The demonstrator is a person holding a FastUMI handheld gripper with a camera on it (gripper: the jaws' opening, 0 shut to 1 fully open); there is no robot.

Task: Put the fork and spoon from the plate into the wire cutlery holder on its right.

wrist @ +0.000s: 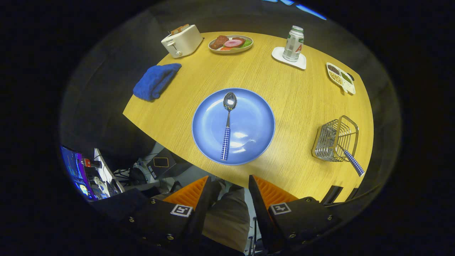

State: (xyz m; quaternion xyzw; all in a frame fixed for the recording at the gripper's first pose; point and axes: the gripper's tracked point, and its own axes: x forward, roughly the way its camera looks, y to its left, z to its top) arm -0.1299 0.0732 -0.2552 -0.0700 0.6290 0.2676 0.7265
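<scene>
A blue plate (pixel 249 106) lies on the wooden table (pixel 298 99), just ahead of my fingers. On it rests a spoon (pixel 228 124) with a metal bowl pointing away and a blue-checked handle pointing toward me. To the plate's right stands the wire cutlery holder (pixel 336 139). A blue-checked handle (pixel 353 162), apparently the fork's, sticks out of it toward me. My gripper (pixel 228 184) hovers open over the near table edge, short of the plate, with nothing between its fingers.
Beyond the plate are a white toaster (pixel 182 41), a plate of food (pixel 231 43), a can on a white coaster (pixel 293 44) and a divided snack dish (pixel 340 77). A folded blue towel (pixel 155 81) lies at the left edge. Below the near edge are a person's legs (pixel 227 213).
</scene>
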